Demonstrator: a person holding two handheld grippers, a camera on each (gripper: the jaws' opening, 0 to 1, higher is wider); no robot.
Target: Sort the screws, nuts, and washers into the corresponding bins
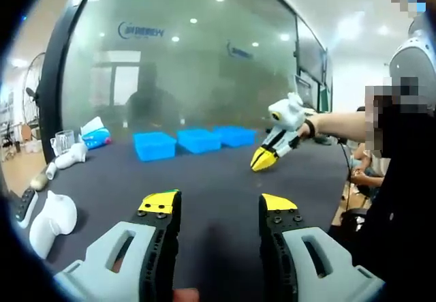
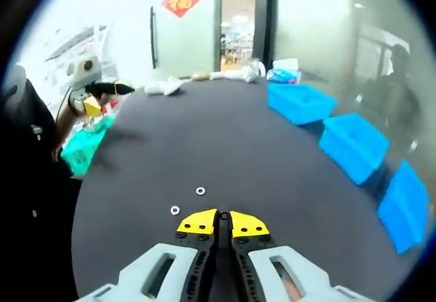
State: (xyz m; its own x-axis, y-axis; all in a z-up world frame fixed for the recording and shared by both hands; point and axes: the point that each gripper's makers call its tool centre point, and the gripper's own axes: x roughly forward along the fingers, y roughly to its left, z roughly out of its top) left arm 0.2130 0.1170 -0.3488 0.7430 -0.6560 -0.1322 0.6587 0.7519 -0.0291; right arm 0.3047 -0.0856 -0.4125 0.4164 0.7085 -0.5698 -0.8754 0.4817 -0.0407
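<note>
In the left gripper view, the left gripper point(image 1: 219, 210) hangs above a dark surface point(image 1: 204, 179) with its yellow-tipped jaws spread well apart and nothing between them. Across the surface, three blue bins point(image 1: 197, 140) stand in a row, side by side, in front of a large glass wall point(image 1: 191, 63). Nearer the right edge, the right gripper point(image 1: 262, 160) is held by a person's hand point(image 1: 310, 126), its yellow tips pointing down toward the surface and pressed together. At the left edge lie several white objects point(image 1: 51, 220) and a tissue pack point(image 1: 95, 136).

In the right gripper view, the right gripper point(image 2: 223, 221) sits low over the same dark surface point(image 2: 225, 145), its jaws closed tip to tip; whether anything small is pinched between them cannot be told. Just ahead and to the left of the tips, two small washers point(image 2: 187, 200) lie flat on the surface, near each other but apart. The three blue bins point(image 2: 354, 145) run down the right side, well apart from the washers. At the upper left, the left gripper point(image 2: 116, 87) is held off the surface's edge. A red ornament point(image 2: 180, 1) hangs on the far wall.
</note>
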